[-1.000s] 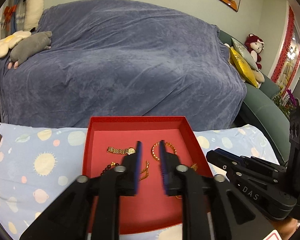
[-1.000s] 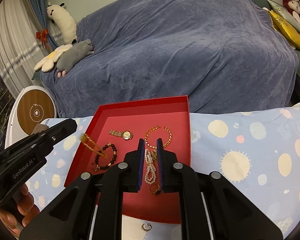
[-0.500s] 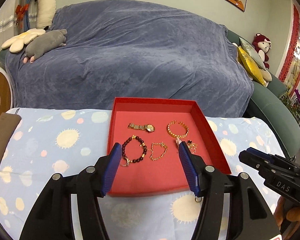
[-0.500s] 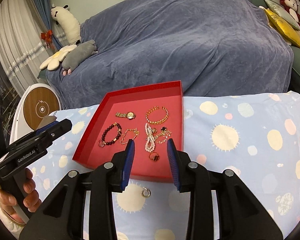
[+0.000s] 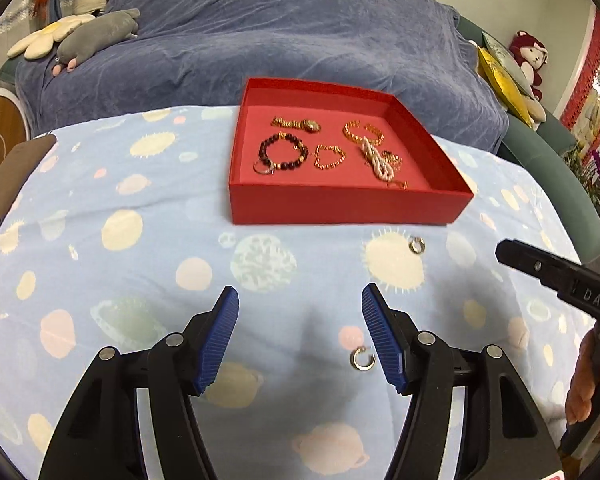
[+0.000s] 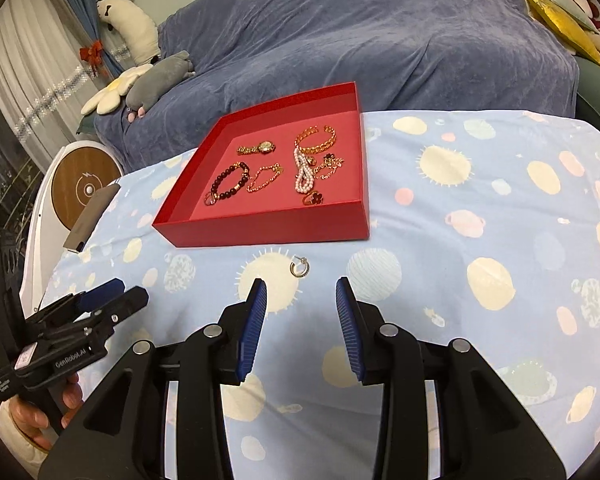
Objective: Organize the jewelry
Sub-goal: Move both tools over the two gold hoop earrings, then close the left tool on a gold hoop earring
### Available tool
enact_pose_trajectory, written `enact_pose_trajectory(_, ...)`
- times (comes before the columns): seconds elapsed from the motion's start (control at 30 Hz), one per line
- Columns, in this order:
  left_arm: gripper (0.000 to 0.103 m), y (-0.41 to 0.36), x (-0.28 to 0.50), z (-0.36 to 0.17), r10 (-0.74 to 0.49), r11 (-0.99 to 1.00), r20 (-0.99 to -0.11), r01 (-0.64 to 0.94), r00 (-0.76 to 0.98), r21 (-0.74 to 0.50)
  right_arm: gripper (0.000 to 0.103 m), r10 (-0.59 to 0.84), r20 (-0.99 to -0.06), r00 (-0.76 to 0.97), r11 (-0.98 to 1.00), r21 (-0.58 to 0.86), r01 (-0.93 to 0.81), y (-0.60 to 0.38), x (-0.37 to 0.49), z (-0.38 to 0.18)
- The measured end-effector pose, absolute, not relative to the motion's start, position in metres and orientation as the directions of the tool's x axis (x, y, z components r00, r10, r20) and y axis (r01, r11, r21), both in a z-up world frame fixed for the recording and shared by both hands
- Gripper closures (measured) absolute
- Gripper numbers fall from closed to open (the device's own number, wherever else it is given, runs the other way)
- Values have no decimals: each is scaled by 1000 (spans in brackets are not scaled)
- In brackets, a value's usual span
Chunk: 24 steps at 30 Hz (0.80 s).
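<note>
Both tongs, left [image 5: 298, 296] and right [image 6: 301, 290], were spread apart, empty, over the table [image 5: 100, 272]. Red tray [image 5: 348, 206] held gold bracelets, watch, bead bracelet [image 5: 282, 155], pearl strand [image 6: 303, 174]. Two silver hoop earrings lay on the cloth: one [image 5: 417, 245] near the tray front, another [image 5: 363, 359] beside left tongs.

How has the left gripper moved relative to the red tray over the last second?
Yes. The left gripper has pulled back toward the person: its fingers, previously over the red tray, now sit short of the tray's near wall above the blue cloth, spread wide apart.

Left tongs [image 5: 298, 296] and right tongs [image 6: 301, 290] both gape, empty.
</note>
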<state>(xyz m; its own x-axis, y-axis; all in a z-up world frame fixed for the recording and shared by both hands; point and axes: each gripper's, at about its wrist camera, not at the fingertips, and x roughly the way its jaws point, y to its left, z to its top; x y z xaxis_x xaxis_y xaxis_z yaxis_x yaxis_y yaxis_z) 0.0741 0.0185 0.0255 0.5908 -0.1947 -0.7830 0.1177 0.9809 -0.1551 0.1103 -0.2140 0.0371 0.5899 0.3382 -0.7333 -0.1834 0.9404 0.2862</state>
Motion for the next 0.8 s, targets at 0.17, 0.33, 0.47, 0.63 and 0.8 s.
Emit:
enact_pose_trajectory(0.17, 41, -4, 64, 6, -209, 976, -806, 173, 554, -134, 68, 336, -752, 568, 942, 261, -212, -204, 109, 30)
enact_pose_trajectory(0.33, 41, -20, 59, -6, -197, 972, -818, 217, 540, -91, 68, 335, -763, 553, 942, 254, -220, -200, 109, 24)
enact_pose_trajectory(0.47, 42, -25, 60, -15, -198, 969, -827, 230, 526, -85, 68, 333, -766, 550, 942, 246, -229, -197, 110, 23)
enact_pose_trajectory(0.63, 49, -28, 59, -19, -189, 968, -829, 240, 526, -68, 68, 331, -771, 544, 943, 245, -227, -196, 113, 20)
enact_pose_trajectory(0.8, 61, -29, 58, -19, -186, 968, -824, 244, 535, -60, 68, 330, -774, 541, 943, 243, -228, -194, 114, 19)
